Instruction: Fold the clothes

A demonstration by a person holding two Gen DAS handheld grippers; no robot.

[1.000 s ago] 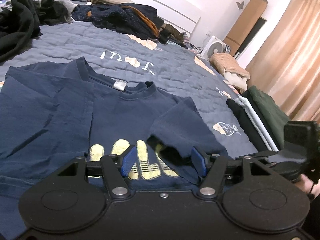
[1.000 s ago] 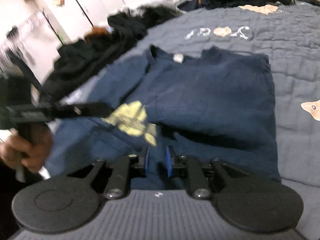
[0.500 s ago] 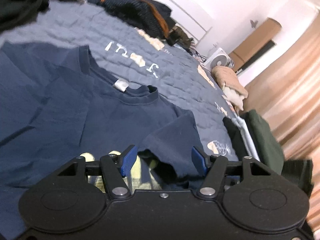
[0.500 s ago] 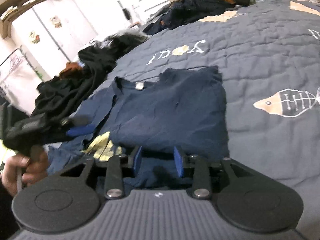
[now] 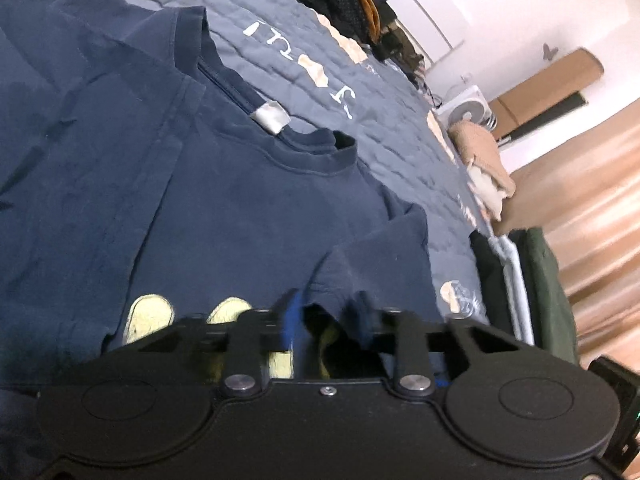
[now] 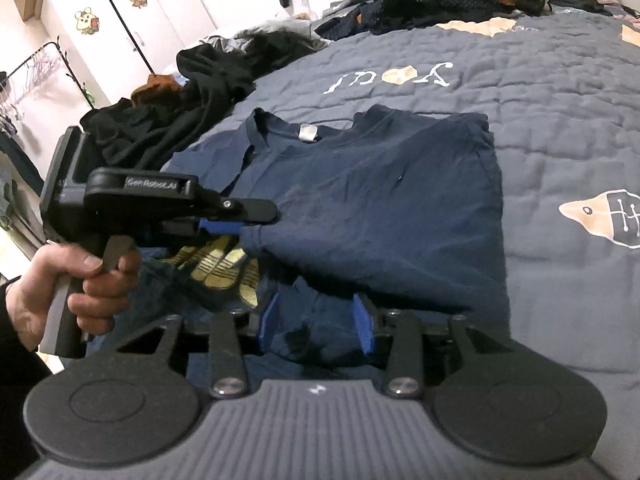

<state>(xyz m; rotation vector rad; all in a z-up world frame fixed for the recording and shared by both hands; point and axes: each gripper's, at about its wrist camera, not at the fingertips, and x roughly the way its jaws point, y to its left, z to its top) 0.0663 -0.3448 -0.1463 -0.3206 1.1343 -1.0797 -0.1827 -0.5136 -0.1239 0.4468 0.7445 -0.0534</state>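
Dropping lower than a second ago, my left gripper (image 6: pixel 244 230) is closing on the navy T-shirt's (image 6: pixel 372 196) folded sleeve, my right gripper (image 6: pixel 316 322) is opening empty at lower centre; folding half done.

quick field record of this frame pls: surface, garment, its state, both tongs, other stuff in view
surface: grey-blue quilted bedspread with fish and letter prints
garment: navy cotton T-shirt with yellow print, white neck label
garment state: lying flat, one side already folded over the body
left tongs: closing on the folded sleeve edge, cloth between the blue pads
right tongs: opening, over the shirt's lower hem
other: dark heap of unfolded clothes; folded stack of dark and green garments
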